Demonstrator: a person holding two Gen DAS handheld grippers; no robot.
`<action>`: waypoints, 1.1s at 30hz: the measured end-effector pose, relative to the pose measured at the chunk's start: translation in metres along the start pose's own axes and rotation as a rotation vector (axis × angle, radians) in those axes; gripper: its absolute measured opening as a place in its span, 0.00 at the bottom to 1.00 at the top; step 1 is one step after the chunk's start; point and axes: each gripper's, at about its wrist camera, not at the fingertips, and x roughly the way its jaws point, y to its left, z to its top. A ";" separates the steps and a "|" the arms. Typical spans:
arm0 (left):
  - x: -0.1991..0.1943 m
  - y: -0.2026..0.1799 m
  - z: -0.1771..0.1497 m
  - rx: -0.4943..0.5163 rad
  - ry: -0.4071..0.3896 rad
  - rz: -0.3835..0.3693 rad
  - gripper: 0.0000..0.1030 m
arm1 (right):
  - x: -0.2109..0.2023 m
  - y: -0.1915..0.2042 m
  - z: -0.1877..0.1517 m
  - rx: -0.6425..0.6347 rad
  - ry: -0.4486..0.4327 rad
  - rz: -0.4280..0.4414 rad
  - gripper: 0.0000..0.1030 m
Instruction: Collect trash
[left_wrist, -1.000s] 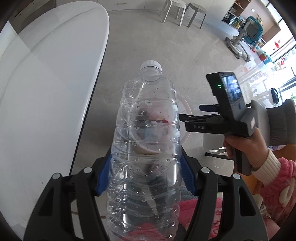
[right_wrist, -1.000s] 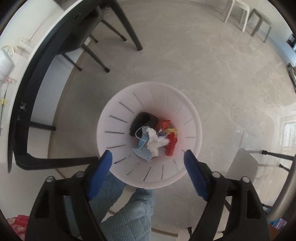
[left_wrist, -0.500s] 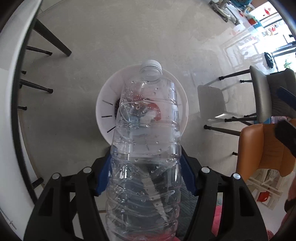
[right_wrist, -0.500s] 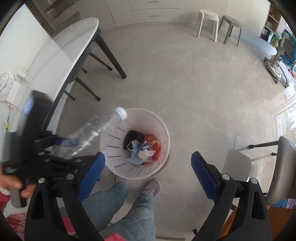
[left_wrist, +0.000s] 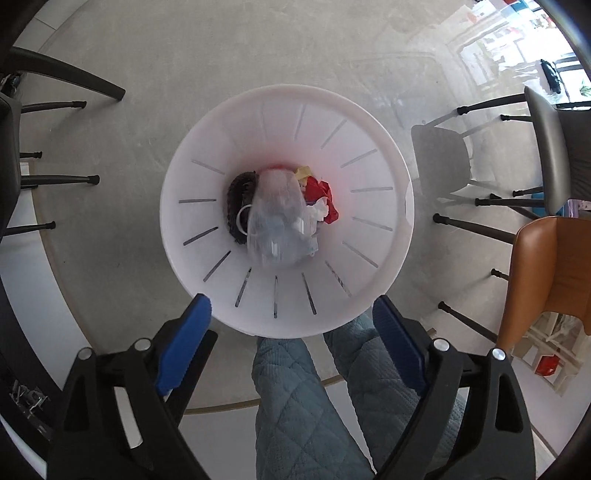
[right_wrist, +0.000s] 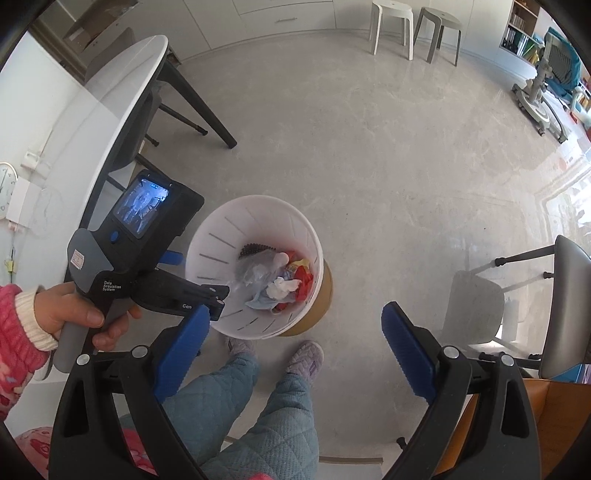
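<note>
Left wrist view: so the bottle (left_wrist: 275, 218) that was clamped in your left hand-held gripper (left_wrist: 291, 345) a second ago is out of it now. The jaws are opening with nothing between them, and the bottle sits down in the white bin (left_wrist: 207, 122), on top of the other trash (left_wrist: 319, 192). That piece looks collected, I'd say. It's blurry, but you're looking almost straight down its length: the wide bottom end faces you and the cap end points down into the pile, so its long axis runs near enough upright, tipped a bit.

Right wrist view: your right hand-held gripper (right_wrist: 295, 349) is spread wide and carrying nothing, hanging above the floor by your slippers. Your left hand (right_wrist: 79, 315) holds the other tool over the rim of the bin (right_wrist: 258, 205), and the bottle (right_wrist: 258, 267) leans inside.
</note>
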 end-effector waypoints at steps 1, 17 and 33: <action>0.000 0.001 0.001 -0.003 0.000 0.002 0.83 | 0.000 0.001 0.001 -0.001 0.000 0.002 0.91; -0.142 0.016 -0.063 -0.156 -0.345 0.118 0.88 | -0.005 0.011 0.017 -0.048 -0.050 -0.033 0.97; -0.268 0.042 -0.192 -0.472 -0.632 0.290 0.92 | -0.038 0.089 0.027 -0.257 -0.124 0.026 0.98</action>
